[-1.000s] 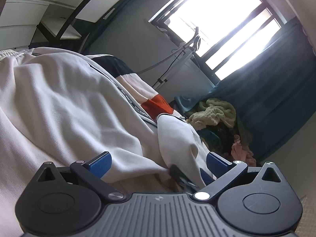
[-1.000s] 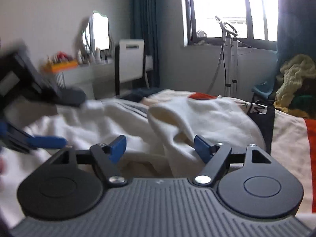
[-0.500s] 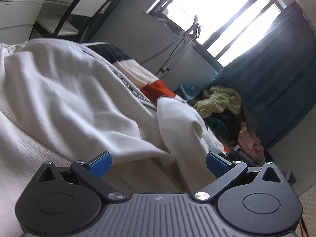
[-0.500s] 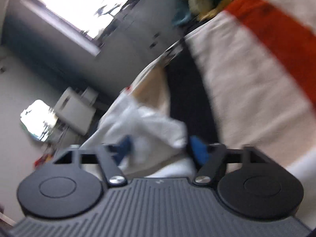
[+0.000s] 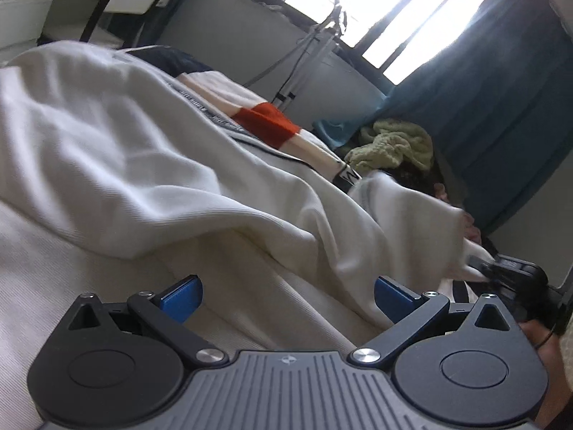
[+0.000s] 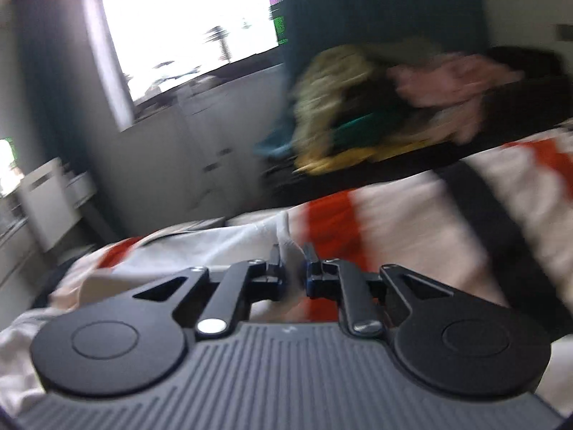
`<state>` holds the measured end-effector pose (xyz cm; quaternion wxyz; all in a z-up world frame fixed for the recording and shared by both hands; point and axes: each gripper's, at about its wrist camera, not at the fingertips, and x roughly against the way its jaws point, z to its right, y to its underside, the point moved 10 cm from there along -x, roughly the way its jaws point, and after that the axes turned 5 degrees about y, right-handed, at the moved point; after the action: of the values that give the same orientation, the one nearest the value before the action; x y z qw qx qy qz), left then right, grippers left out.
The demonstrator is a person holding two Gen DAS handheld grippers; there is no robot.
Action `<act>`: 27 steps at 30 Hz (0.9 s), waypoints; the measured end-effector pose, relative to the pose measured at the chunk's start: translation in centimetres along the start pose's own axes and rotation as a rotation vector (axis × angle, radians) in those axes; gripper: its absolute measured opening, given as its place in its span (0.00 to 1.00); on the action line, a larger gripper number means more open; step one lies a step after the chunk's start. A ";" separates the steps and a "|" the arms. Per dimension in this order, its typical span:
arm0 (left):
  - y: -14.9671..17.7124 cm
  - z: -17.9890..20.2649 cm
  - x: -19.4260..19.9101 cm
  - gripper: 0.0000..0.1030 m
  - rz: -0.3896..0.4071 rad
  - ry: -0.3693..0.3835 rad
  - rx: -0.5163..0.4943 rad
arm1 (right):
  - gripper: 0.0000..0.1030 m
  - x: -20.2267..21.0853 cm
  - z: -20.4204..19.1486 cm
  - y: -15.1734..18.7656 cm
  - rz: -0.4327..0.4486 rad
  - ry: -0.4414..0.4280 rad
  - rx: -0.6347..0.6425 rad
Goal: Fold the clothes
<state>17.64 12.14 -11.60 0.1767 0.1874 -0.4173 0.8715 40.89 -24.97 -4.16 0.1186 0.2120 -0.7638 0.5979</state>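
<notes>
A white garment [image 5: 150, 165] lies rumpled on the bed, its sleeve stretched out to the right. My left gripper [image 5: 286, 295] is open and low over the garment's near edge, touching nothing. My right gripper [image 6: 292, 258] is shut on the white sleeve end [image 6: 283, 233]; it also shows at the far right of the left wrist view [image 5: 501, 268], holding the sleeve end [image 5: 412, 211]. The right wrist view is blurred by motion.
A bedcover with cream, orange and black stripes [image 6: 412, 222] lies under the garment. A heap of other clothes [image 6: 376, 96] is piled beyond the bed by the dark blue curtain [image 5: 494, 107]. A stand [image 5: 304, 53] is by the window.
My right gripper has closed on the white sleeve end and pulled it out to the right. My left gripper has stayed open and shifted slightly lower along the garment.
</notes>
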 end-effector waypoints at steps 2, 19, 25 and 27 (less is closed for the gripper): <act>0.5 0.6 -0.4 1.00 -0.011 0.004 -0.024 | 0.13 0.4 4.6 -1.3 0.051 0.075 -0.027; 2.0 2.1 -3.0 1.00 0.000 0.014 -0.071 | 0.53 2.6 20.9 3.1 0.062 0.215 -0.383; 0.4 0.3 -3.2 0.97 0.036 0.028 0.063 | 0.67 3.2 23.6 3.9 0.033 0.169 -0.581; -0.2 -0.2 -3.1 0.97 0.054 0.016 0.079 | 0.67 2.5 23.6 4.6 0.000 0.142 -0.604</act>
<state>20.37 11.97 -13.05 0.1486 0.1759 -0.3862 0.8932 38.29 -47.28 -13.11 0.2294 0.1247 -0.8967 0.3573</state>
